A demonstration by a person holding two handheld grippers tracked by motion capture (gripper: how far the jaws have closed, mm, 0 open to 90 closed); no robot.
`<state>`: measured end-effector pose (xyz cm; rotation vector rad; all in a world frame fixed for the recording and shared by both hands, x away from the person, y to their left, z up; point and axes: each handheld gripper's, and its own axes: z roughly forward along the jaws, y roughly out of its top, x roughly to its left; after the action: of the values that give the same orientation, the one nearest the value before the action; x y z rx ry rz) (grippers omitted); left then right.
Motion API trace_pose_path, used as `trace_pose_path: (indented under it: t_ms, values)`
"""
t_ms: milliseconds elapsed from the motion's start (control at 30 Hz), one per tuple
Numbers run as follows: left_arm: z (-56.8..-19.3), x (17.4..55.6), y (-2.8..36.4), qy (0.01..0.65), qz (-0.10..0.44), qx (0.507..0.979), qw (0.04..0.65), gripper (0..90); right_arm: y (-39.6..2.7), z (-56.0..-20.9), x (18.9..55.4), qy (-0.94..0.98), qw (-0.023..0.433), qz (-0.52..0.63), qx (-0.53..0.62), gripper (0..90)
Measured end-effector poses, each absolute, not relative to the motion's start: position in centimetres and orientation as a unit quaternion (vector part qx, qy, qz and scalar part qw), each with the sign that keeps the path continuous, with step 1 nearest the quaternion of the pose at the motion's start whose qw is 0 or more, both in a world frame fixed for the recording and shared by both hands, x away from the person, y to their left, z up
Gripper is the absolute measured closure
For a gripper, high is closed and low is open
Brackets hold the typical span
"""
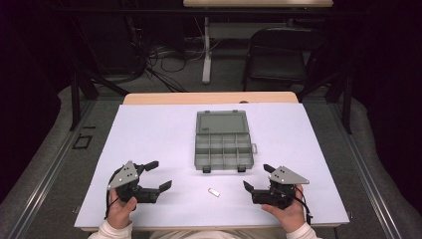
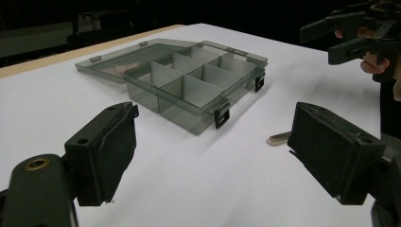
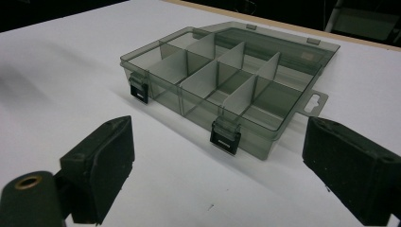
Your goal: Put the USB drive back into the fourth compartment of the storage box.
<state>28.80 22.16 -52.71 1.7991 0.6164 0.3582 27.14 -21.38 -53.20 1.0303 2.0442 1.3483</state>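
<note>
A grey translucent compartment box (image 1: 223,151) lies open mid-table, its lid (image 1: 222,122) folded flat away from me, its divided cells (image 2: 189,78) (image 3: 222,80) bare. A small silvery metal piece (image 1: 213,192) rests on the white sheet just in front of the box, and pokes out beside a jaw in the left gripper view (image 2: 279,138). My left gripper (image 1: 158,176) sits at the front left, open, with nothing between its jaws. My right gripper (image 1: 259,178) sits at the front right, open too and holding nothing; the left gripper view shows it far off (image 2: 345,35).
The white sheet (image 1: 149,139) covers a wooden table whose far edge (image 1: 209,97) shows as a tan strip. Beyond it stand a black chair (image 1: 278,57), a white table leg (image 1: 206,50) and floor cables (image 1: 164,57).
</note>
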Motion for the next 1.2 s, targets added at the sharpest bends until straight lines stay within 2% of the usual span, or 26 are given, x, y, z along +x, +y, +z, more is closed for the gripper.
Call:
trace_pose_path:
  t_ms: [433,933,1200]
  values:
    - [-52.7,28.4,22.4,0.258,0.148,0.765,0.571,15.6,-20.8,-53.2,27.2,0.756,0.243,0.484,0.367,14.3]
    - [-52.7,27.9,22.5,0.266,0.154,0.766,0.564,15.6,-18.9,-52.9,27.9,0.782,0.220,0.469,0.346,15.7]
    - [-52.7,27.9,22.5,0.268,0.157,0.766,0.562,15.6,-17.1,-52.7,28.0,0.800,0.207,0.464,0.320,21.8]
